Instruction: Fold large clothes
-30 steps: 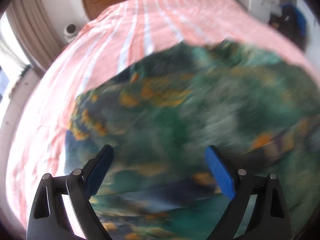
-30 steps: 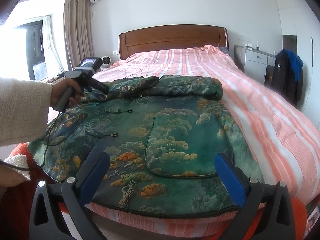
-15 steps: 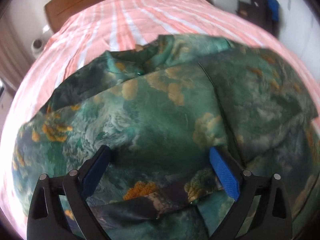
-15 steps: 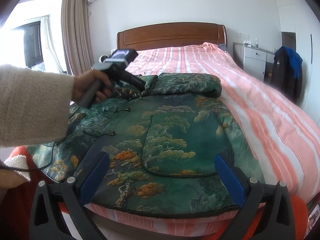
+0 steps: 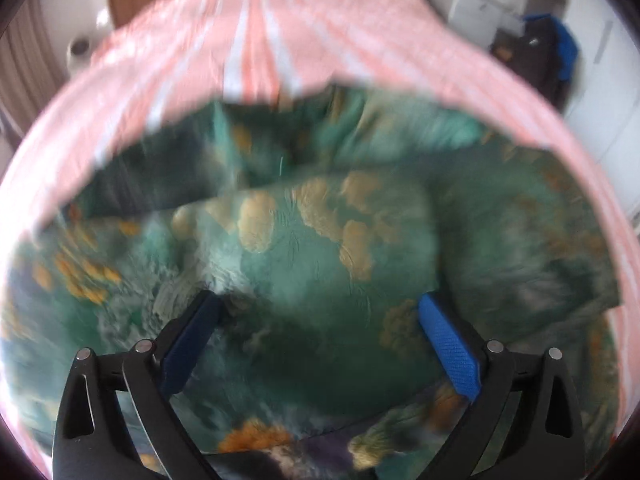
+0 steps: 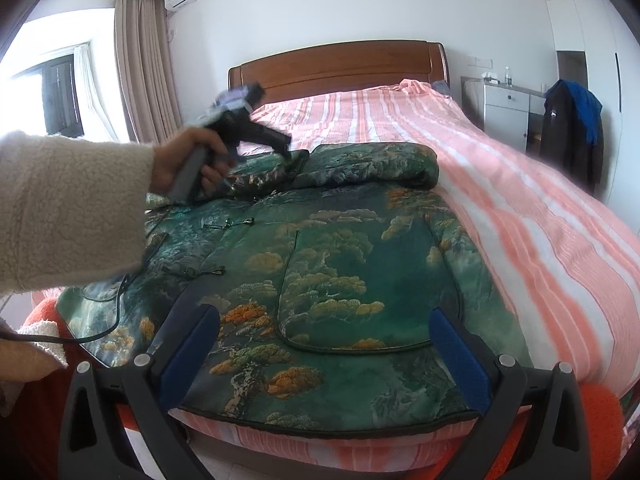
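Observation:
A large green padded jacket (image 6: 340, 260) with a gold and orange tree pattern lies flat on the striped pink bed (image 6: 520, 200). Its top end is folded into a thick roll (image 6: 372, 164). A hand in a cream fleece sleeve holds my left gripper (image 6: 290, 152) pointing steeply down at the left end of that roll. In the left wrist view my left gripper (image 5: 318, 304) hangs over the blurred jacket (image 5: 320, 240). Its jaws are opening, with no fabric pinched between them. My right gripper (image 6: 323, 314) stands open over the jacket's hem at the foot of the bed.
A wooden headboard (image 6: 336, 68) closes the far end of the bed. A white cabinet (image 6: 506, 112) and a dark and blue coat (image 6: 572, 132) stand to the right. Curtains (image 6: 140, 68) hang at the left. A black cable (image 6: 100, 332) trails over the jacket's left edge.
The hand has carried my left gripper rightward along the jacket's left side to the rolled top end, tipping it further down. My right gripper has stayed in place.

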### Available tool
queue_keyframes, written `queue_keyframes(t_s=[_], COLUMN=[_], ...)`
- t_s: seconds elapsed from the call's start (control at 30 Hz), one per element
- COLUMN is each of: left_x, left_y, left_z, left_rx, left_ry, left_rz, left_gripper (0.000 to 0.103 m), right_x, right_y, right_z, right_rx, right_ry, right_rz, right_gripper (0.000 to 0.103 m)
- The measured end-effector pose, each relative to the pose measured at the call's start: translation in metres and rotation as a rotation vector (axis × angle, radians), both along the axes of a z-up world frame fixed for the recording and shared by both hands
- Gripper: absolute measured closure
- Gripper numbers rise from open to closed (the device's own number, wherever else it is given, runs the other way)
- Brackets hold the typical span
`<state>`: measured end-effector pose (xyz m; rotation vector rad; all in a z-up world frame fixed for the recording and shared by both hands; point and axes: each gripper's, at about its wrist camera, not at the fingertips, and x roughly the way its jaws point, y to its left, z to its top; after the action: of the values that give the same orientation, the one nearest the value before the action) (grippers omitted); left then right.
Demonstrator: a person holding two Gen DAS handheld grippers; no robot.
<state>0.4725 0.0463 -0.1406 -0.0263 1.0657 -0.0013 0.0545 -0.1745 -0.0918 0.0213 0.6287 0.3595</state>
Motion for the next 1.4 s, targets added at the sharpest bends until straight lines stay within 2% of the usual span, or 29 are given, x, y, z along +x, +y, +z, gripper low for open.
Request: queue_keyframes(t_s=[0.1, 0.2, 0.3, 0.4, 0.5, 0.57, 0.6, 0.63, 0.67, 0.7, 0.73, 0.77, 0.8, 0.83, 0.87, 0.9, 0.97, 1.03, 1.1, 1.17, 1.23, 1.4], left_x=[-0.006, -0.025, -0.057, -0.107, -0.151, -0.195, -0.218, -0.242, -0.265, -0.278, -0.296, -0.309, -0.321, -0.332, -0.338, -0.344, -0.350, -0.347, -0.340, -0.336, -0.330, -0.329], left_y=[0.001, 0.003, 0.013, 0.041, 0.082, 0.120, 0.139, 0.160, 0.180, 0.191, 0.203, 0.211, 0.216, 0.219, 0.219, 0.218, 0.210, 0.195, 0.173, 0.158, 0.139, 0.119], left_z=[0.004, 0.032, 0.067, 0.106, 0.141, 0.171, 0.186, 0.203, 0.218, 0.227, 0.237, 0.244, 0.248, 0.247, 0.243, 0.234, 0.195, 0.146, 0.092, 0.059, 0.041, 0.045], left_rx=[-0.009, -0.033, -0.029, 0.035, 0.124, 0.233, 0.315, 0.435, 0.587, 0.696, 0.862, 0.975, 1.059, 1.081, 1.048, 0.971, 0.709, 0.489, 0.302, 0.205, 0.122, -0.004], left_ry=[-0.046, -0.076, -0.147, -0.204, -0.221, -0.216, -0.204, -0.181, -0.149, -0.128, -0.107, -0.104, -0.105, -0.104, -0.101, -0.100, -0.092, -0.077, -0.055, -0.060, -0.090, -0.171], left_rz=[0.013, -0.015, -0.059, -0.062, -0.005, 0.070, 0.122, 0.192, 0.269, 0.311, 0.361, 0.393, 0.420, 0.435, 0.439, 0.436, 0.397, 0.359, 0.318, 0.303, 0.295, 0.271], left_gripper=[0.002, 0.002, 0.002, 0.002, 0.002, 0.002, 0.002, 0.002, 0.002, 0.002, 0.001, 0.001, 0.001, 0.000, 0.000, 0.000, 0.001, 0.001, 0.001, 0.001, 0.001, 0.001], right_x=[0.001, 0.001, 0.000, -0.003, -0.005, -0.006, -0.008, -0.009, -0.010, -0.011, -0.011, -0.012, -0.013, -0.014, -0.015, -0.015, -0.016, -0.018, -0.019, -0.021, -0.021, -0.022], right_y=[-0.001, -0.001, 0.000, 0.002, 0.004, 0.007, 0.009, 0.010, 0.011, 0.013, 0.015, 0.016, 0.019, 0.021, 0.024, 0.025, 0.028, 0.029, 0.030, 0.031, 0.033, 0.046], right_z=[-0.001, 0.000, 0.000, 0.002, 0.004, 0.005, 0.006, 0.006, 0.007, 0.007, 0.007, 0.007, 0.007, 0.006, 0.006, 0.006, 0.006, 0.006, 0.006, 0.005, 0.004, -0.001], right_rx=[-0.002, -0.002, -0.002, -0.005, -0.009, -0.013, -0.015, -0.017, -0.020, -0.022, -0.025, -0.028, -0.032, -0.039, -0.047, -0.053, -0.065, -0.079, -0.092, -0.112, -0.127, -0.179], right_ry=[0.007, 0.001, -0.002, -0.017, -0.029, -0.039, -0.043, -0.048, -0.053, -0.057, -0.059, -0.059, -0.059, -0.060, -0.063, -0.066, -0.074, -0.079, -0.083, -0.083, -0.078, -0.079], right_rz=[-0.003, -0.005, -0.004, 0.001, 0.009, 0.018, 0.022, 0.027, 0.034, 0.039, 0.045, 0.053, 0.061, 0.070, 0.077, 0.080, 0.083, 0.076, 0.065, 0.053, 0.049, 0.073], right_gripper=[0.000, 0.000, 0.000, 0.000, 0.000, 0.000, 0.000, 0.000, 0.000, 0.000, 0.000, 0.000, 0.000, 0.000, 0.000, 0.000, 0.000, 0.000, 0.000, 0.000, 0.000, 0.000])
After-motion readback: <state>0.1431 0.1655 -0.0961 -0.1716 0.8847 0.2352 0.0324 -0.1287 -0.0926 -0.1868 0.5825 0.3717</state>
